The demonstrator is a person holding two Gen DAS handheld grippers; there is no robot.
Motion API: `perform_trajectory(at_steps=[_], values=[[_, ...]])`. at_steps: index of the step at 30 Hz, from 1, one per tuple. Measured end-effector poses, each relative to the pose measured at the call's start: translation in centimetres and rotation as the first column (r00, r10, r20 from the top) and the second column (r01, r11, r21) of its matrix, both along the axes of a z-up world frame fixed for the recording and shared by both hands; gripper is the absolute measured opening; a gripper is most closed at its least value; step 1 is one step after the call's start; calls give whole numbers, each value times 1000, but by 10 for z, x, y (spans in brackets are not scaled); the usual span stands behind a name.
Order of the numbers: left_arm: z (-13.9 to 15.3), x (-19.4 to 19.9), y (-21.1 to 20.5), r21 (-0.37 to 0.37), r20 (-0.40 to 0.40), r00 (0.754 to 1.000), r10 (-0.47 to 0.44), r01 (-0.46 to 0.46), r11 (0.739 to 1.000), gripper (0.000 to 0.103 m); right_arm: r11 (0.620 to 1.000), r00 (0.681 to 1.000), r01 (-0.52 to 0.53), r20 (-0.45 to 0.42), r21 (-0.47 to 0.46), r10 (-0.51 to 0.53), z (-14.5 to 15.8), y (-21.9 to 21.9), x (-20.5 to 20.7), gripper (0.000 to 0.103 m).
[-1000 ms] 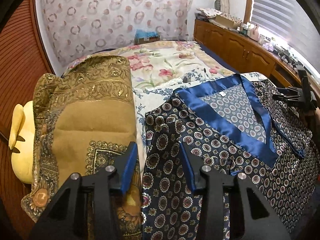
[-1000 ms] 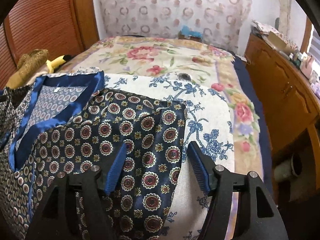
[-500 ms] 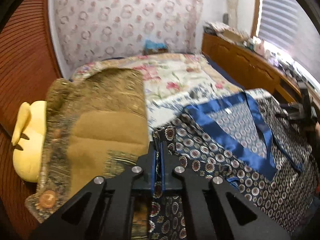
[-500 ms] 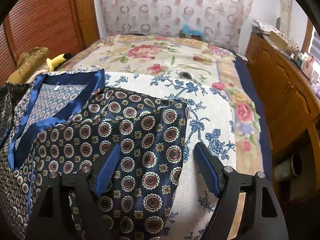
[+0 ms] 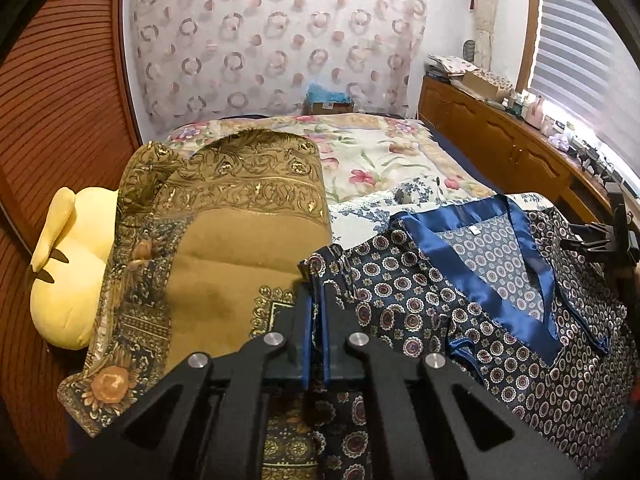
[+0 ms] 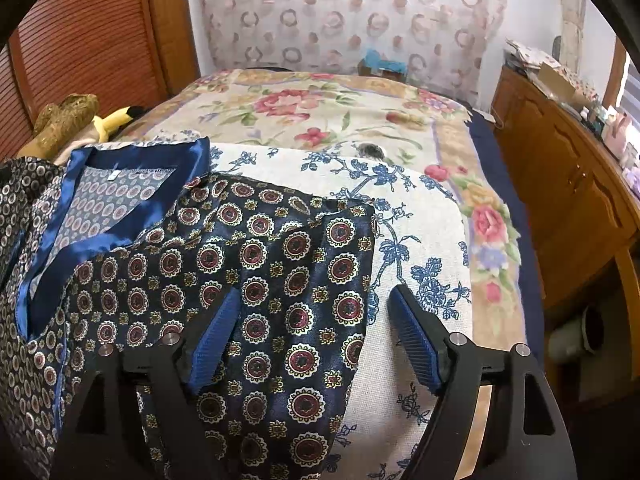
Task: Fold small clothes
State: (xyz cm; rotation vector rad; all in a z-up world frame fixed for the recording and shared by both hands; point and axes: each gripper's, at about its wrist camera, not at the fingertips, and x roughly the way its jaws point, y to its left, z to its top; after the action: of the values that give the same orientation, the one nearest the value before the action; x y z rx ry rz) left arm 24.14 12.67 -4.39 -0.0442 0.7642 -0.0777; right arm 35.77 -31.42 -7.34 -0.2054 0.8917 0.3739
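Garment (image 5: 460, 312) satin, thin, probably slippery; take by edges. Left hand-held gripper (image 5: 316, 308) pinches sleeve edge; right hand-held gripper (image 6: 312, 320) spread over other sleeve.

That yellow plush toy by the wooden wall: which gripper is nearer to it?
Left. The left gripper is clamped on the patterned shirt beside the gold cushion that leans against the plush toy. The right gripper hovers open at the shirt's far side.

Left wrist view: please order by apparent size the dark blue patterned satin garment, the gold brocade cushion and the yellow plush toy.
1-2. Dark blue patterned satin garment and gold brocade cushion: alike, and nearness distorts them, so unranked.
3. Yellow plush toy, partly hidden behind the cushion.
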Motion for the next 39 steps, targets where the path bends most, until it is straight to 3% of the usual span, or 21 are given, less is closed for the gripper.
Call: perform_trajectory(at_steps=[3, 6, 8, 10, 14, 24, 31, 34, 36, 38, 39], values=[[-3, 1, -2, -7, -1, 1000, -10, 10, 1000, 0, 1000, 1000, 3, 3, -1, -3, 0, 0, 0, 75], [-4, 1, -5, -18, -9, 1000, -23, 23, 1000, 0, 1000, 1000, -9, 10, 6, 9, 1, 5, -1, 58], [-2, -1, -9, -31, -10, 999, -34, 34, 999, 0, 999, 999, -34, 18, 5, 34, 3, 9, -1, 22], [3, -5, -15, -40, 1, 999, -51, 51, 998, 0, 997, 997, -73, 3, 2, 73, 5, 16, 0, 4], [16, -18, -24, -51, 37, 996, -82, 83, 995, 0, 994, 995, -101, 20, -41, 102, 9, 31, -5, 2], [47, -86, -28, -73, 132, 986, -99, 109, 991, 0, 993, 973, -94, 216, 70, 77, 68, 17, -61, 2], [27, -140, -37, -97, 129, 984, -121, 134, 986, 0, 993, 956, -77, 291, 94, 47, 85, 4, -127, 2], [29, -141, -40, -14, 171, 981, -90, 94, 995, 0, 996, 950, -78, 306, 50, 59, 84, 11, -145, 2], [29, -132, -40, 5, 161, 982, -98, 99, 995, 9, 997, 946, -77, 317, 2, 73, 82, 19, -146, 2], [29, -124, -44, 22, 159, 979, -129, 127, 992, 11, 998, 949, -68, 308, -19, 70, 77, 23, -144, 2], [28, -117, -47, 21, 145, 977, -153, 152, 988, 21, 998, 954, -60, 293, -30, 67, 72, 26, -139, 2]])
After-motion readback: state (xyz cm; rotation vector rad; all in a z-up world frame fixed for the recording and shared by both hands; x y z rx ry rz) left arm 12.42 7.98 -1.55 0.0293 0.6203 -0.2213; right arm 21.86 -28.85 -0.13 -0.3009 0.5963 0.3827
